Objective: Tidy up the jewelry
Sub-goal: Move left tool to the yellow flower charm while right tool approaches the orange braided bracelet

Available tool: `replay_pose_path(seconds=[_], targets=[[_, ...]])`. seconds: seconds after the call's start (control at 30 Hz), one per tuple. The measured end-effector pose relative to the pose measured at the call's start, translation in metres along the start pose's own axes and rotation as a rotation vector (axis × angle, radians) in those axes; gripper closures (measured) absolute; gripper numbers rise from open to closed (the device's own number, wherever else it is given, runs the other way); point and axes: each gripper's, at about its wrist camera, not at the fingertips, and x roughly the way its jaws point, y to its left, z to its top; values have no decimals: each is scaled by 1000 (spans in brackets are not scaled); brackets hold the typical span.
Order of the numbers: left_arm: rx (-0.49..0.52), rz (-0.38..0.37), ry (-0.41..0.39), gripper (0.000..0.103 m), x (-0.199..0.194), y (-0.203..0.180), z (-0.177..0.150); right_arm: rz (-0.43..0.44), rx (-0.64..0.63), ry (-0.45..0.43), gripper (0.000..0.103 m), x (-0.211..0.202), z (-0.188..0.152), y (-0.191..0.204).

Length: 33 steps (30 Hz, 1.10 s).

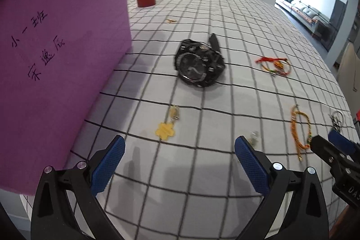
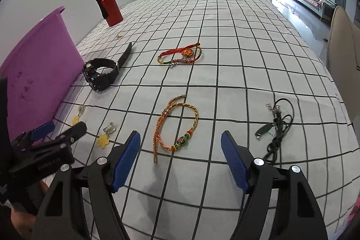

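Clearly we have nothing in hand yet: our left gripper [image 1: 180,145] is spread wide with its blue pads empty, and our right gripper [image 2: 181,143] is likewise wide apart and empty, both hovering low over the checked tablecloth [image 2: 247,48].

We judge the layout to be a sorting setup. The purple bin [image 1: 56,48] stands at the left side of the table, presumably as the place the pieces should go, and the jewelry is scattered in the open beside it so each piece can be taken singly. The red bottle [image 2: 109,7] stands far back, out of the way.

On the left, the yellow flower charm [image 1: 166,131] lies just ahead of our left gripper, slightly toward its left finger and near the bin wall. The black watch [image 1: 199,66] rests farther ahead, on its side. A second yellow charm [image 2: 104,140] lies between our two grippers.

On the right, the orange braided bracelet [image 2: 177,125] lies directly ahead, between the lines of the fingers, its near end almost level with the fingertips. The black cord necklace [image 2: 277,125] sits to the right of the right finger, and the red string bracelet [image 2: 181,55] lies well beyond. We think the braided bracelet is the natural first pick; being limp cord, it will likely need a pinch on one strand.
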Motion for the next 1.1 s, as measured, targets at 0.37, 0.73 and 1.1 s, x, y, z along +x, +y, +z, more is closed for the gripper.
replay_pose_path(seconds=[0.37,0.73,1.1], targets=[[-40,24,21,7,21,23,4,-40,-56,4,32,18,0,11],[-21,0,39,5,35,22,13,-87,-103,12,32,25,0,20],[-11,-9,34,13,33,19,15,-109,-133,18,34,29,0,25]])
